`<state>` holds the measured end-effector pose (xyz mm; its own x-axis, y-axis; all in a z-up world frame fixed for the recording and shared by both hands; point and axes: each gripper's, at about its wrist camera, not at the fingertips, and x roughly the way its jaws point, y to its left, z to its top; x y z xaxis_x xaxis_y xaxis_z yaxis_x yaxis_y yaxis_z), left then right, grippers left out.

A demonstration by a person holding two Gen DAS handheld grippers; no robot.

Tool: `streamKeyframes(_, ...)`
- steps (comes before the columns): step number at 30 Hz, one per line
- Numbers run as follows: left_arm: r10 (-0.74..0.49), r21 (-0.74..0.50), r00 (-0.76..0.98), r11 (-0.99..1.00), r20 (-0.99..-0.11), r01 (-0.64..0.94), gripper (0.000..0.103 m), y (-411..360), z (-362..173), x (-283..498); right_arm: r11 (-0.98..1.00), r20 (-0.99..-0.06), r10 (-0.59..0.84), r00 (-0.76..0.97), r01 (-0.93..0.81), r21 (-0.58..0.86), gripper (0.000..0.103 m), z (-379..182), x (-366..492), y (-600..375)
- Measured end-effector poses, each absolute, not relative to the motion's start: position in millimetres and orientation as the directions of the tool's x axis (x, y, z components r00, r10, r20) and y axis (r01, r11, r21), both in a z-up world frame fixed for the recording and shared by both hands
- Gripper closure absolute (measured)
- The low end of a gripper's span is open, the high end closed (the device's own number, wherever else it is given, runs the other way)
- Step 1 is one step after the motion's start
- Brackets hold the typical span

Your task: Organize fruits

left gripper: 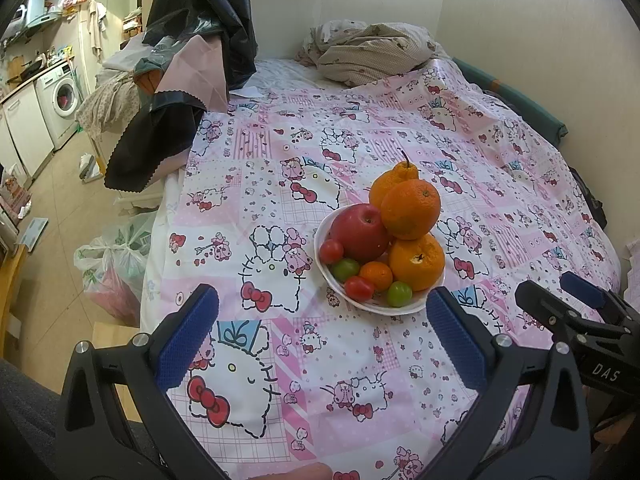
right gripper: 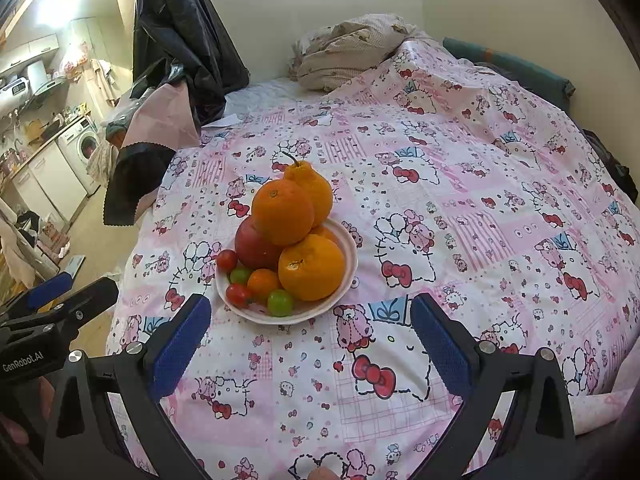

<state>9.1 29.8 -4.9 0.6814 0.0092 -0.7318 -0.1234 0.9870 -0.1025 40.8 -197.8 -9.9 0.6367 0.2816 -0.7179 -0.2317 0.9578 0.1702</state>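
Fruits (left gripper: pixel 400 236) heaped in white bowl (left gripper: pixel 404 307)

Your left wrist view looks forward and down over the bed (left gripper: pixel 360 128), between the spread fingers of the left tool (left gripper: pixel 320 336); the fruit bowl (left gripper: pixel 332 276) sits near, right of centre. Your right wrist view faces the same way from just beside it, through the right tool (right gripper: pixel 310 340), bowl (right gripper: pixel 352 256) left of centre. Both share the bowl, bedspread, far wall and kitchen at left. Each view catches the other tool at its edge.
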Motion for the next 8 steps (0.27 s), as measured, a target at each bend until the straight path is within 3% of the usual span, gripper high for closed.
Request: streamKeyframes(8, 0.005, -0.107, 0.684, 0.987, -0.73, -0.121, 0.0, 28.6, -3.7, 10.2, 0.956, -0.721, 0.287, 0.63, -0.237, 0.174, 0.001, -12.6, 42.0, -194.9)
